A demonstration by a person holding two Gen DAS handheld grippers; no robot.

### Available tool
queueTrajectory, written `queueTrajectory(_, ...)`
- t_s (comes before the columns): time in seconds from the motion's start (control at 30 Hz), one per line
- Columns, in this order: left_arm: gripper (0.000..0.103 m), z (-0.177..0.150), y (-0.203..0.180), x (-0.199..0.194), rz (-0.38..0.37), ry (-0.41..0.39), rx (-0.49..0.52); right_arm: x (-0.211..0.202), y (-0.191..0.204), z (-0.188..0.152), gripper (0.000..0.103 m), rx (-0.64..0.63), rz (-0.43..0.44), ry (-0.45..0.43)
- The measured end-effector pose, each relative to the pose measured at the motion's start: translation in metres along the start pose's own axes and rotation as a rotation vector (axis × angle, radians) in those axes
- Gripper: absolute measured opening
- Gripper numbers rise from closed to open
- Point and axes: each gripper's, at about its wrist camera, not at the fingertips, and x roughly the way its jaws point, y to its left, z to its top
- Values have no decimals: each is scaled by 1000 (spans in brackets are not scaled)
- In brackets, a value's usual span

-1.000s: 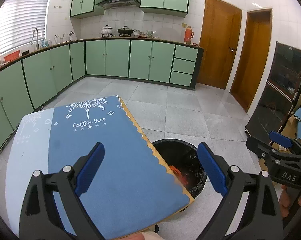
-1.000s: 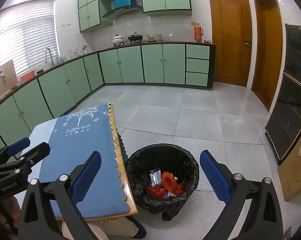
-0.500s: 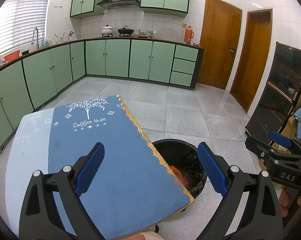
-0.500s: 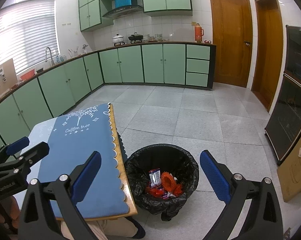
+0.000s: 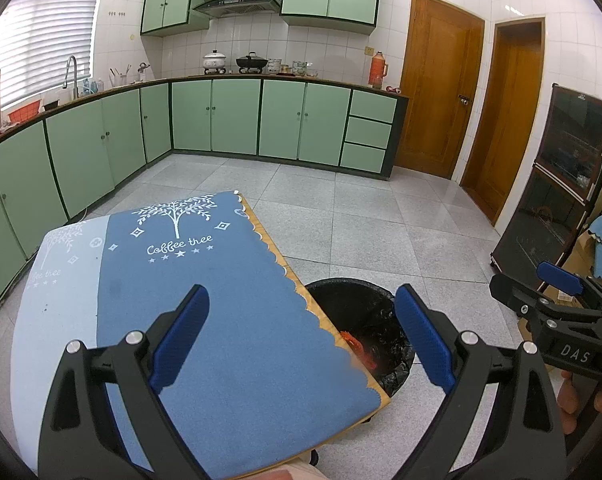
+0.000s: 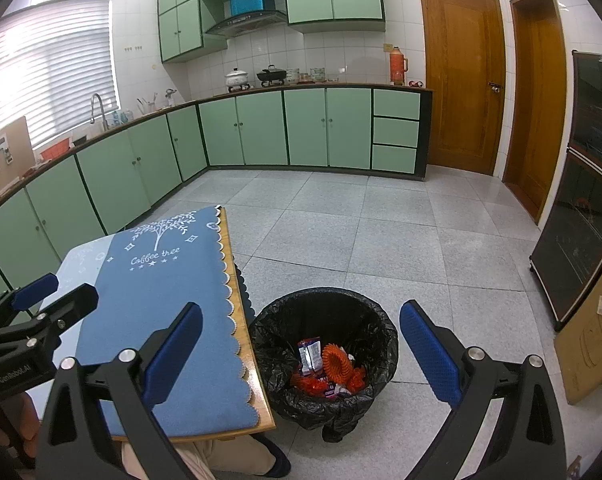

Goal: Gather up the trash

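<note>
Right wrist view looks straight down into the trash bin (image 6: pixel 323 354), a round bin lined with a black bag, standing on the tiled floor (image 6: pixel 381 240) just beside the table (image 6: pixel 261 408). Inside the bin lie an orange ridged ring (image 6: pixel 337 362), tilted on its edge, a small wrapper (image 6: pixel 309 354) standing roughly upright next to it, and red scraps (image 6: pixel 307 385) beneath. The right tool (image 6: pixel 301 354) hangs above the bin with its blue pads spread wide, holding nothing. Left wrist view shows the bin (image 5: pixel 361 332) half hidden behind the table's corner, with only a sliver of orange (image 5: pixel 355 350) visible. The left tool (image 5: pixel 301 336) is over the blue "Coffee tree" cloth (image 5: pixel 205 292), jaws wide apart and empty. The cloth's long axis runs away from the bin's side toward the green cabinets (image 5: pixel 237 120).
</note>
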Motion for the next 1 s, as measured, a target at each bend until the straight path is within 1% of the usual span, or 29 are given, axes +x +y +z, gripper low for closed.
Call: queueTrajectory(1.0, 91, -3, 7, 2, -7, 9, -11, 0, 1, 0, 97, -1, -2, 2)
